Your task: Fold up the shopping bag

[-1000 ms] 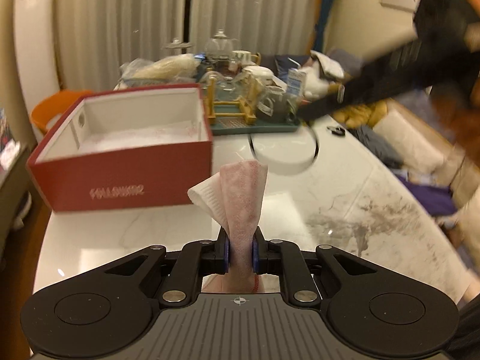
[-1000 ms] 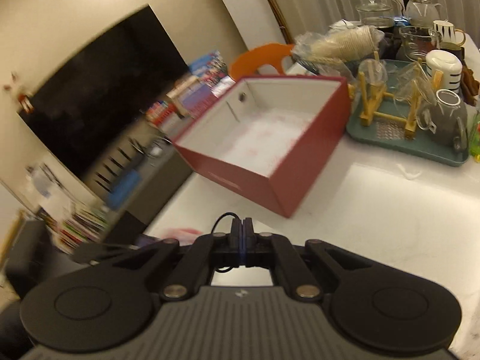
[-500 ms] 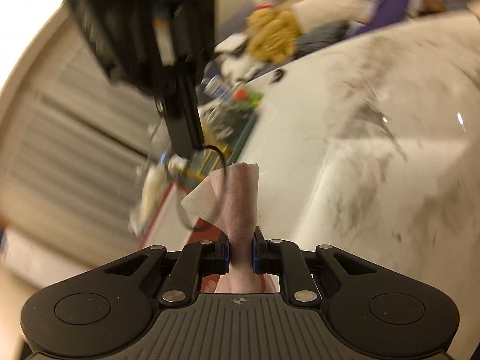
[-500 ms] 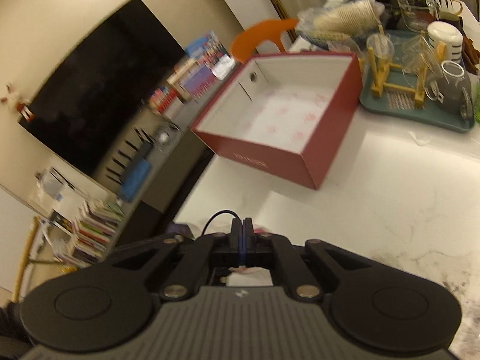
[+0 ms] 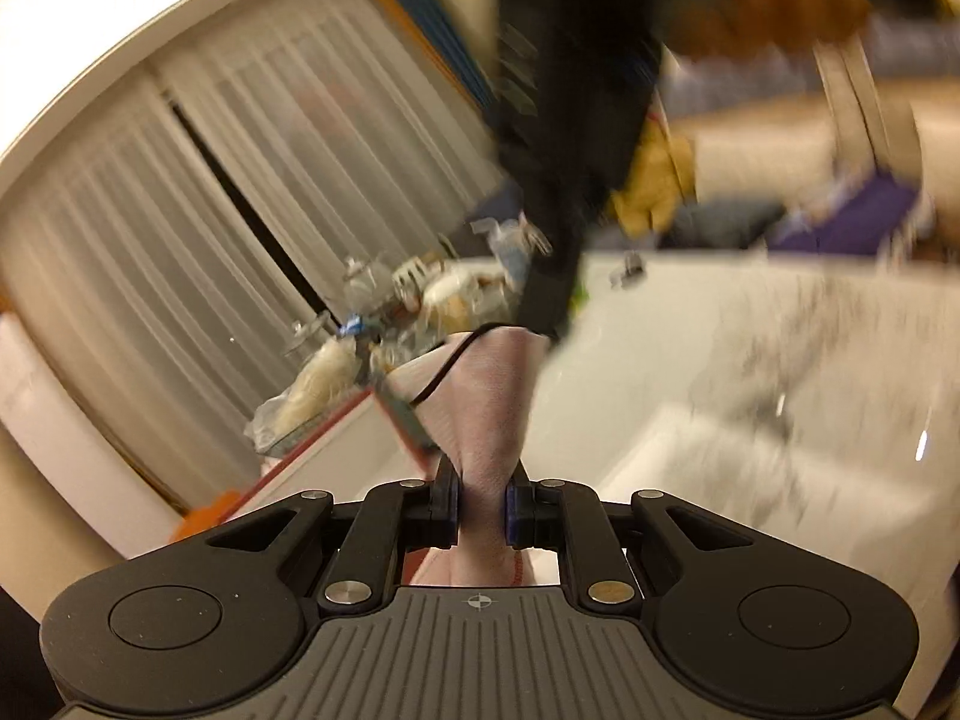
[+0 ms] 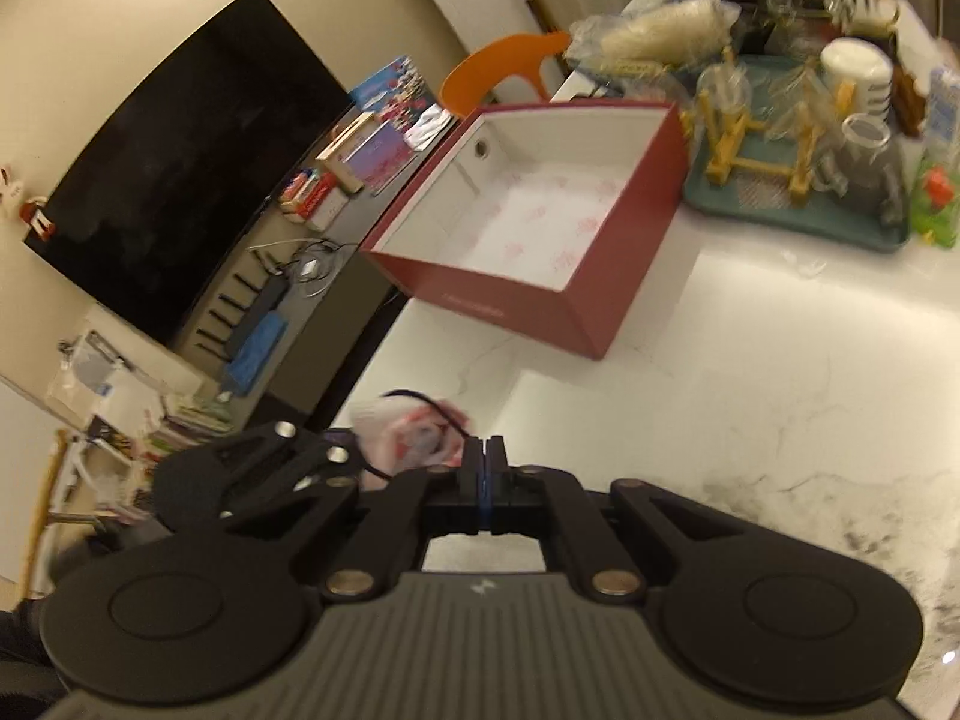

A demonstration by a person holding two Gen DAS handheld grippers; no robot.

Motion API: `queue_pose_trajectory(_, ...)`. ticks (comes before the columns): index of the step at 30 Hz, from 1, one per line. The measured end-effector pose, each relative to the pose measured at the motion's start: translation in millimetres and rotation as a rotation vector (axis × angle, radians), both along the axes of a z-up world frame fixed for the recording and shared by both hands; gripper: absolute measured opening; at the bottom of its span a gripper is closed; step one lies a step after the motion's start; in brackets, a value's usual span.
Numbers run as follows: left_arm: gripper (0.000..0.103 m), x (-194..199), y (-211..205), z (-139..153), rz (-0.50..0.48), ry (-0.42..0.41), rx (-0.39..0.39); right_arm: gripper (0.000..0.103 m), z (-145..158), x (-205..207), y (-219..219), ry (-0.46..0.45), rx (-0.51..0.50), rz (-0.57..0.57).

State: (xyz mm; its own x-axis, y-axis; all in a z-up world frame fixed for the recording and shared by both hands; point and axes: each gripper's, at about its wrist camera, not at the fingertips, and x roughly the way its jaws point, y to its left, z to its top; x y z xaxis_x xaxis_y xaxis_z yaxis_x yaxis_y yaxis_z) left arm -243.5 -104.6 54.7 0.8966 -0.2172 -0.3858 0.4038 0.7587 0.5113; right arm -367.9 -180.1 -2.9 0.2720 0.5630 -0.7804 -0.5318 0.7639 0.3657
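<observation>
A bunched pink and white shopping bag (image 5: 489,408) sticks up from my left gripper (image 5: 483,480), which is shut on its waist. A thin black elastic band (image 5: 447,369) loops across the bag's upper part. My right gripper (image 5: 549,312), blurred, reaches down to the bag's tip from above. In the right wrist view my right gripper (image 6: 485,450) is shut, and the band (image 6: 432,405) runs from its fingertips leftward over the bag (image 6: 408,429). My left gripper (image 6: 354,456) lies tilted just left of it. The bag's lower end is hidden.
Both grippers hang over the white marble table (image 6: 750,390) near its left edge. An open red box (image 6: 540,300) with a white inside stands further back. Behind it are a teal tray (image 6: 780,210) of glassware and an orange chair (image 6: 498,66).
My left gripper has rolled strongly, so its view tilts, and it still holds the bag. The right gripper with the band has come from the far right onto the bag's tip.
</observation>
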Motion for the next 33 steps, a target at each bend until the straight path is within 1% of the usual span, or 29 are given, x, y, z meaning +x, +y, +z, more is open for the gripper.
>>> queue_pose_trajectory(2, 0.014, 1.1, 1.3, 5.5, -0.001, -0.003, -0.051, 0.0, 2.7, -3.4, -3.9, -0.022, 0.009, -0.005)
queue_pose_trajectory(5, 0.014, 7.2, 14.4, 16.6, -0.006, 0.049, -0.21, 0.0, 10.9, -8.7, -10.5, -0.042, 0.086, -0.006)
queue_pose_trajectory(7, 0.014, 8.6, 22.1, 22.4, -0.007, 0.06, -0.277, 0.0, 17.7, -13.3, -13.6, -0.081, 0.121, 0.009)
queue_pose_trajectory(8, 0.014, 9.3, 24.0, 24.6, -0.008, 0.056, -0.29, 0.0, 21.5, -15.8, -14.8, -0.106, 0.135, 0.02)
queue_pose_trajectory(10, 0.014, 7.0, 23.7, 26.0, -0.01, 0.017, -0.239, 0.003, 28.1, -20.9, -14.9, -0.162, 0.133, 0.048)
queue_pose_trajectory(12, 0.014, 4.1, 18.2, 23.9, -0.016, -0.034, -0.144, 0.01, 34.0, -25.2, -14.1, -0.213, 0.117, 0.074)
queue_pose_trajectory(14, 0.014, 2.1, 10.0, 19.3, -0.024, -0.081, -0.049, 0.015, 38.2, -24.9, -15.4, -0.224, 0.11, 0.085)
queue_pose_trajectory(16, 0.014, 1.4, 8.9, 16.2, -0.029, -0.1, 0.007, 0.019, 41.5, -22.9, -19.4, -0.213, 0.119, 0.087)
queue_pose_trajectory(17, 0.014, 1.0, 9.8, 15.4, -0.033, -0.102, 0.02, 0.025, 43.9, -22.4, -22.4, -0.213, 0.133, 0.084)
queue_pose_trajectory(18, 0.014, 0.7, 10.2, 14.2, -0.038, -0.103, 0.03, 0.035, 46.3, -22.8, -25.2, -0.217, 0.149, 0.086)
queue_pose_trajectory(19, 0.014, 0.4, 10.6, 13.5, -0.045, -0.103, 0.039, 0.037, 48.9, -23.7, -27.4, -0.225, 0.163, 0.093)
queue_pose_trajectory(21, 0.014, 0.8, 12.1, 15.1, -0.063, -0.089, 0.035, 0.038, 54.6, -28.6, -28.6, -0.257, 0.173, 0.133)
queue_pose_trajectory(24, 0.014, 3.1, 13.0, 19.5, -0.089, -0.056, 0.011, 0.039, 64.3, -43.7, -24.2, -0.356, 0.15, 0.254)
queue_pose_trajectory(26, 0.014, 2.8, 9.0, 23.8, -0.106, -0.035, -0.013, 0.038, 68.7, -58.5, -18.7, -0.433, 0.111, 0.357)
queue_pose_trajectory(27, 0.014, 3.4, 5.9, 25.3, -0.109, -0.026, -0.031, 0.038, 69.6, -67.4, -14.5, -0.477, 0.08, 0.409)
queue_pose_trajectory(28, 0.014, 4.7, 4.9, 25.2, -0.106, -0.023, -0.036, 0.038, 68.9, -74.8, -9.9, -0.518, 0.039, 0.437)
queue_pose_trajectory(30, 0.014, 5.2, -0.8, 22.9, -0.078, -0.043, -0.009, 0.033, 65.3, -83.1, -1.7, -0.593, -0.056, 0.44)
queue_pose_trajectory(31, 0.014, 5.9, -2.6, 22.4, -0.064, -0.048, -0.006, 0.031, 64.0, -81.2, -0.4, -0.592, -0.068, 0.404)
queue_pose_trajectory(32, 0.014, 5.6, -3.3, 22.8, -0.053, -0.052, -0.015, 0.026, 63.7, -76.8, -1.7, -0.573, -0.049, 0.348)
queue_pose_trajectory(33, 0.014, 4.5, -3.8, 23.9, -0.044, -0.059, -0.019, 0.027, 63.4, -72.3, -2.9, -0.553, -0.029, 0.293)
